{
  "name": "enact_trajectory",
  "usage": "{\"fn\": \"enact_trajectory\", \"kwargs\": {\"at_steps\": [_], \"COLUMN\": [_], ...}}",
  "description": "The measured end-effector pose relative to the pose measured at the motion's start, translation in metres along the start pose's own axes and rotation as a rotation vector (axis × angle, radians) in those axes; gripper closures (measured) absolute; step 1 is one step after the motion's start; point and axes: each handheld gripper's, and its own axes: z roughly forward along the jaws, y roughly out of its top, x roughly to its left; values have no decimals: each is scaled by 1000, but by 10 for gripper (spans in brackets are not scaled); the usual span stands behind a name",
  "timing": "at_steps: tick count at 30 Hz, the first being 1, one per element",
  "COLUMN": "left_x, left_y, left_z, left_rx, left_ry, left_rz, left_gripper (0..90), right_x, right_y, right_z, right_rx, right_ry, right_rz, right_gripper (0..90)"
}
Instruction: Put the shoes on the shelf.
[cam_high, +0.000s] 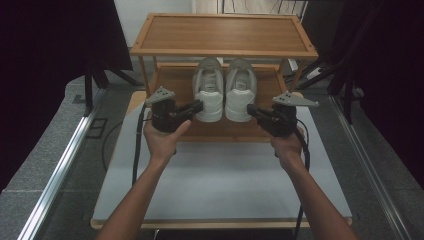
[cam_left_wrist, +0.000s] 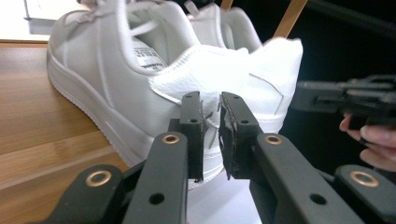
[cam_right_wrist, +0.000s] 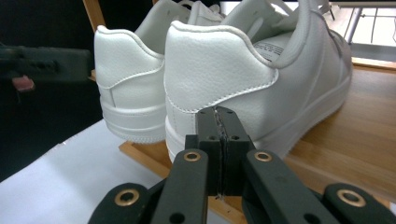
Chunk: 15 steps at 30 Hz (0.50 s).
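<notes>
Wooden rack (cam_high: 225, 131) holds white sneakers (cam_high: 224, 90); left gripper (cam_left_wrist: 211, 122) slightly spread, right gripper (cam_right_wrist: 218, 122) pressed together.

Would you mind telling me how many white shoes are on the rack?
2: the left shoe and the right shoe sit side by side on the lower shelf, heels toward the person.

**Two shoes on lower shelf, grippers at heels**

Rack (cam_high: 223, 33) stands at far end of table (cam_high: 220, 190). Left shoe (cam_high: 208, 89) and right shoe (cam_high: 241, 89) sit side by side on lower shelf (cam_high: 175, 82), under top shelf, heels toward the person. Left gripper (cam_high: 197, 106) is just left of left shoe's heel; right gripper (cam_high: 251, 111) just right of right shoe's heel. Both hands are over table in front of rack.
</notes>
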Motion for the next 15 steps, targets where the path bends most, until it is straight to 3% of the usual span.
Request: {"fn": "enact_trajectory", "kwargs": {"at_steps": [10,15], "left_x": [-8,-6], "left_y": [-2,-2], "left_z": [7,11], "left_rx": [-36,-46], "left_ry": [70,76], "left_rz": [63,53], "left_gripper": [852,853], "right_x": [-2,-2], "right_y": [0,0], "right_z": [2,1], "right_rx": [-9,-5], "right_ry": [6,7], "right_rz": [9,8], "right_gripper": [890,886]}}
